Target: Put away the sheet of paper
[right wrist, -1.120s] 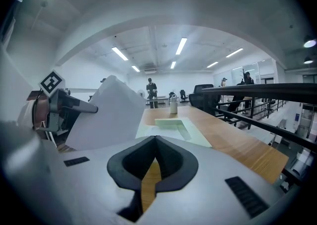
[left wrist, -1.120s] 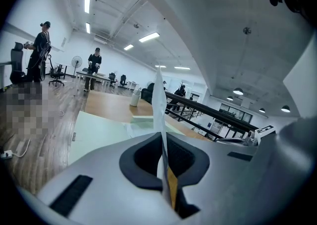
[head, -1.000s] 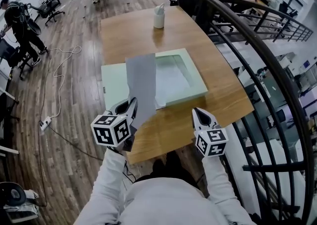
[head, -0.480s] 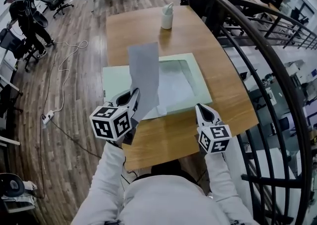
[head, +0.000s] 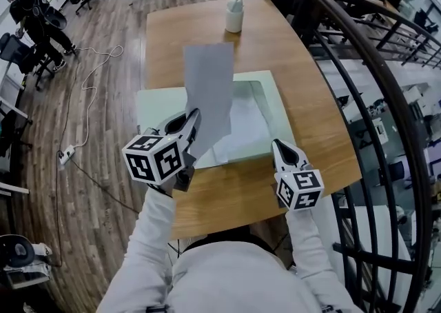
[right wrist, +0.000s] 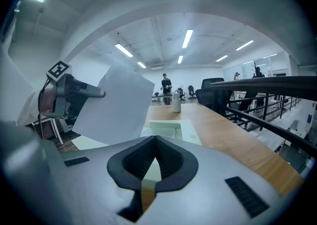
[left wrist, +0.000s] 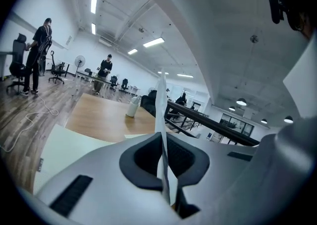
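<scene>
A grey sheet of paper (head: 209,91) stands nearly upright above the table, its lower edge pinched in my left gripper (head: 190,120), which is shut on it. In the left gripper view the sheet (left wrist: 161,115) shows edge-on between the closed jaws of the left gripper (left wrist: 162,140). Below and behind the sheet, a shallow pale green tray (head: 275,101) with papers inside lies on the wooden table (head: 275,49). My right gripper (head: 280,147) hovers at the tray's near right corner, jaws shut and empty. From the right gripper view, the sheet (right wrist: 116,105) hangs left of the tray (right wrist: 166,130).
A white bottle (head: 235,14) stands at the table's far end. A curved black railing (head: 365,70) runs along the right side. On the wood floor to the left are cables (head: 86,91), office chairs and a standing person (head: 34,15).
My left gripper has lifted the sheet a little higher and further over the tray. The right gripper has barely moved.
</scene>
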The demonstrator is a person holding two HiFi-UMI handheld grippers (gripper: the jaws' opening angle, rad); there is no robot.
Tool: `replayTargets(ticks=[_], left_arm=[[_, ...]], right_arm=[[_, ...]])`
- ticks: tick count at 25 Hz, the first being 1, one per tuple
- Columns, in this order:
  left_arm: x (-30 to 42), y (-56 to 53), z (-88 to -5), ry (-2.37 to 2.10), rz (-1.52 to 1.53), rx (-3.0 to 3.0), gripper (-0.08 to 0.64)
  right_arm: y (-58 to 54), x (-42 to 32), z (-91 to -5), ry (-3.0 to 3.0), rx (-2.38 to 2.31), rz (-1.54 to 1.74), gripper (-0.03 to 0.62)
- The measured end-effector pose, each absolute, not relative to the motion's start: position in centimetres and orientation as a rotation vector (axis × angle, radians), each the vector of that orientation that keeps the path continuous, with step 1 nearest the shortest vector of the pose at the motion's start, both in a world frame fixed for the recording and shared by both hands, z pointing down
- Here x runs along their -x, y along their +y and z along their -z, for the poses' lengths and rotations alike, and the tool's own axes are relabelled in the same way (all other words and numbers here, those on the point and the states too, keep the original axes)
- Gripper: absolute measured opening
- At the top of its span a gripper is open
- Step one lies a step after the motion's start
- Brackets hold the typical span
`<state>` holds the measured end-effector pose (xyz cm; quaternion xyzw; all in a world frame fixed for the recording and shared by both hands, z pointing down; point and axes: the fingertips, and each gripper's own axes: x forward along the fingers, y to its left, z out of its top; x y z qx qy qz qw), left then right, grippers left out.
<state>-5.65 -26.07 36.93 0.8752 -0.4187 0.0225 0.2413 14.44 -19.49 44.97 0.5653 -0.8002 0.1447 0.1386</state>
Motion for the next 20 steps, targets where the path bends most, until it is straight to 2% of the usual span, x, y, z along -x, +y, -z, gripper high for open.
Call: replayTargets(ticks=[12, 20], left_arm=[[6.8, -27.6, -45.6, -1.045, 0.008, -2.042, 0.017], [8.7, -27.3, -50.2, -1.079, -0.095, -1.908, 0.016]], right_arm=[[-20.9, -15.4, -46.6, -2.315, -1.584, -0.458, 0.028], [-21.2, -15.1, -47.5, -2.322, -1.547, -0.479, 0.028]])
